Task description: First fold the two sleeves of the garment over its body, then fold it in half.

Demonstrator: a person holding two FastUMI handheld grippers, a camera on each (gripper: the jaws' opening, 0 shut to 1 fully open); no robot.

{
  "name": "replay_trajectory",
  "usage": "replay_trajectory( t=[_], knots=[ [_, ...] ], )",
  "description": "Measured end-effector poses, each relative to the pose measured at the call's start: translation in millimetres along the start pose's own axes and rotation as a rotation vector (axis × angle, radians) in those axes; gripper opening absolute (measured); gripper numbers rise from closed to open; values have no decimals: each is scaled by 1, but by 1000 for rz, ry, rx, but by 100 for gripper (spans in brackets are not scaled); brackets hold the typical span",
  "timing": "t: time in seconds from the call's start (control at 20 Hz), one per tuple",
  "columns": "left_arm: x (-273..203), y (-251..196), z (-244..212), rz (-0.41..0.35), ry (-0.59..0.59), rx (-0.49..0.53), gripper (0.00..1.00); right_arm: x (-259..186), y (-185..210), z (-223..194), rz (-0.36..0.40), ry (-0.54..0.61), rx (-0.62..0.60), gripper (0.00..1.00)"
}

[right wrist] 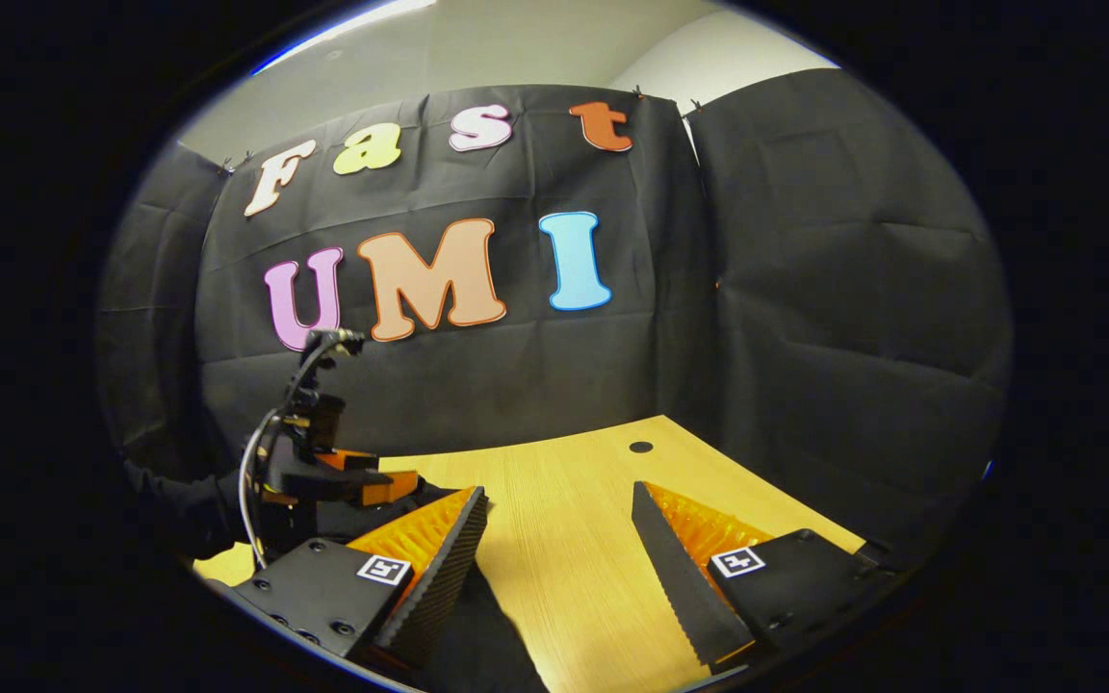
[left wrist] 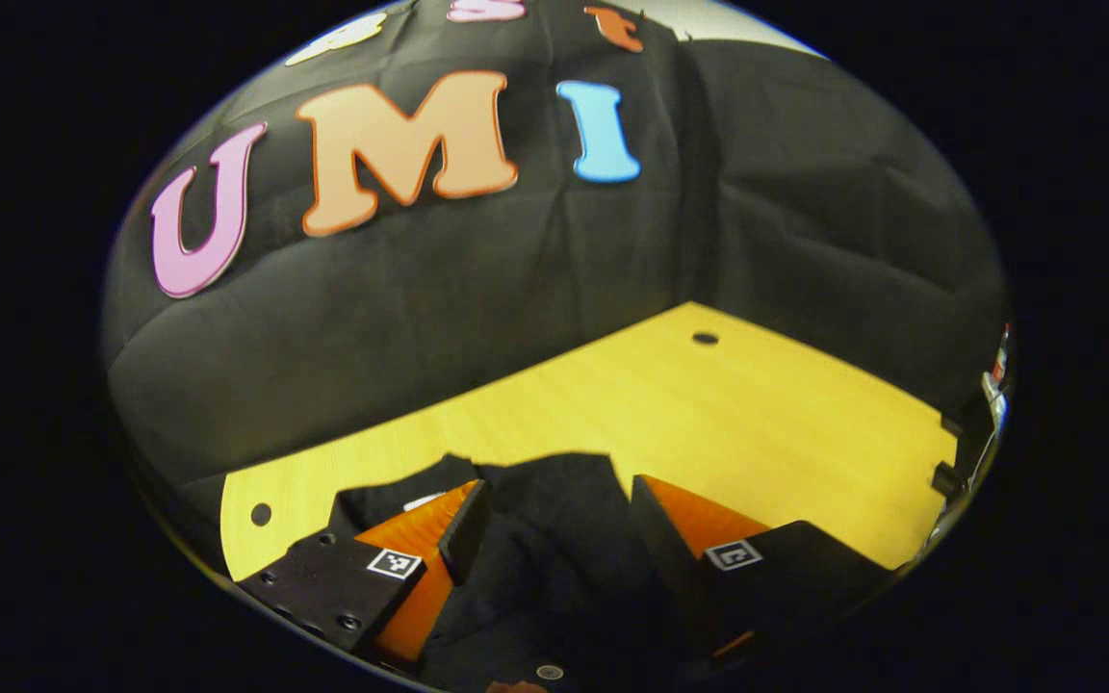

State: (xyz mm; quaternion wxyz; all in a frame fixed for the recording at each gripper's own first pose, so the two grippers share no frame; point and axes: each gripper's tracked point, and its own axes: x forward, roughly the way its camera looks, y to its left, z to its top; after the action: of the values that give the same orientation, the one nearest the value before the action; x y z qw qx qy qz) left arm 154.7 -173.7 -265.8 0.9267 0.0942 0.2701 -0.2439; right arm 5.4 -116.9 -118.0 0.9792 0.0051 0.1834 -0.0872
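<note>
In the left gripper view, the left gripper point(left wrist: 554, 520) stands with its two fingers wide apart and nothing is pressed between them. The black garment point(left wrist: 554, 568) lies flat on the wooden table point(left wrist: 709, 414), directly below this gripper and between its fingers. Its far edge runs across the view, from one finger to the other, just beyond the fingertips. On the left finger's side, the cloth reaches out a little past the finger, and a small pale patch point(left wrist: 425, 500) shows on the fabric there; I cannot tell what it is. The garment is very dark, so its folds, its sleeves and its long axis cannot be read from this view. I cannot tell whether the fingers touch the cloth or only hang above it. Ahead of the gripper, the bare table continues to the black cloth wall point(left wrist: 420, 318), and a small round hole point(left wrist: 705, 338) lies in the table far in front of the right finger.

In the right gripper view, the right gripper point(right wrist: 559, 539) is also spread wide and holds nothing. Between its fingers I see mostly bare table. A dark part of the garment point(right wrist: 487, 635) lies under and just beside its left finger, low in the view. Further to the left, beyond that finger, the left gripper point(right wrist: 405, 483) is visible above the cloth, with a cable point(right wrist: 251, 481) looping from its body and a dark sleeve point(right wrist: 179, 510) of the person behind it.
</note>
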Motion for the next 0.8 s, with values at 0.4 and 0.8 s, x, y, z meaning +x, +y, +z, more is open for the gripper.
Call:
replay_trajectory(
  t=[0.4, 0.8],
  knots=[
    [-94, 57, 46, 215, -162, -54, 93, 11, -2, 10, 122, -13, 14, 97],
    [-219, 95, 8, 455, -180, -177, 93, 14, 27, 1, 325, 18, -89, 97]
  ],
)
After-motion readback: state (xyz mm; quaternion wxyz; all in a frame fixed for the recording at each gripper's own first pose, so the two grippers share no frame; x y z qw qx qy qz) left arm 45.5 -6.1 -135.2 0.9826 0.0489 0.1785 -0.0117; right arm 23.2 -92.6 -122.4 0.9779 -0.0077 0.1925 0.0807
